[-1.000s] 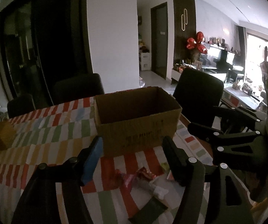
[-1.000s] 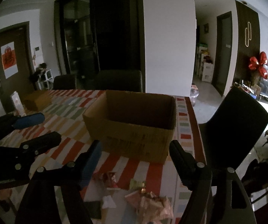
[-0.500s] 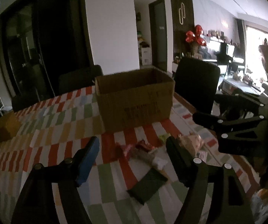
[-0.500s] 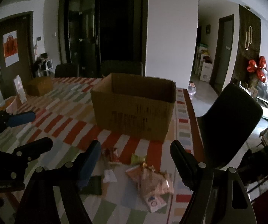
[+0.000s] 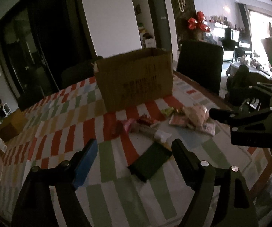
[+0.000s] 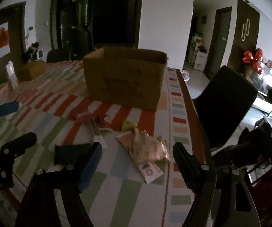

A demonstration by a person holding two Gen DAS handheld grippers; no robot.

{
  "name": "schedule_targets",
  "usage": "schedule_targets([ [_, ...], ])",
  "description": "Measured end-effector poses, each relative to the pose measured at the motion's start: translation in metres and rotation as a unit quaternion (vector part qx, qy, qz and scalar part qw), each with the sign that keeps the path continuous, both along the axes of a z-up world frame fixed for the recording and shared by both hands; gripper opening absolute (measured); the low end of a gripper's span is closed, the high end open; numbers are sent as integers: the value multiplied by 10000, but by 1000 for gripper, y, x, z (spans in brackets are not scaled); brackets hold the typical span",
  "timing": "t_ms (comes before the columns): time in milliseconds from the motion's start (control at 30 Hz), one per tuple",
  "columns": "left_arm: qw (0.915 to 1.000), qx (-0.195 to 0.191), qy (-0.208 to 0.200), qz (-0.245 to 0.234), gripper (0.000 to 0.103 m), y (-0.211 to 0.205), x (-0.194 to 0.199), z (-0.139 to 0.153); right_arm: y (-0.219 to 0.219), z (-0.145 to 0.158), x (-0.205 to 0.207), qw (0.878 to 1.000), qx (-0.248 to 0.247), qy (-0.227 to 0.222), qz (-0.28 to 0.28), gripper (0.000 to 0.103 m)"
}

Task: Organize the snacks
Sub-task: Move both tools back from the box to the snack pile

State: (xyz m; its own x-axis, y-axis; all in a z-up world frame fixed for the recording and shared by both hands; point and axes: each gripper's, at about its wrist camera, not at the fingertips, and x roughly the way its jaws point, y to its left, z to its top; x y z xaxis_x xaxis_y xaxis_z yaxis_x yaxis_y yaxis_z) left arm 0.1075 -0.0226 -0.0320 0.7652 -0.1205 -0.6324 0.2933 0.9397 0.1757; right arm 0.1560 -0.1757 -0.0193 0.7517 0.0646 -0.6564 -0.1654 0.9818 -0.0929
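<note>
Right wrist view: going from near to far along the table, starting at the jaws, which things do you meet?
Right gripper, open and empty → white packet → crinkled pink bag → yellow-green snack → cardboard box.

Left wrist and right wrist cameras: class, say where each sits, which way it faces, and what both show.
Left wrist: on the left hand-held gripper, looking along its open fingers at the cardboard box; the right gripper shows at right.
Right wrist: on the right hand-held gripper, open, facing the box; the left gripper shows at left.
Shared: box, dark packet, striped tablecloth.
</note>
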Motion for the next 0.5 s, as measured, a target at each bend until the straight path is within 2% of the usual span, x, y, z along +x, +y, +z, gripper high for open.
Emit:
schedule_targets([
  [367, 9987, 419, 253, -167, 81, -5, -2, -48, 5, -41, -9, 9958, -897, 25, 166, 77],
  [500, 9976, 594, 277, -236, 81, -9, 3, -61, 4, -53, -6, 9948, -984, 87, 230, 77],
])
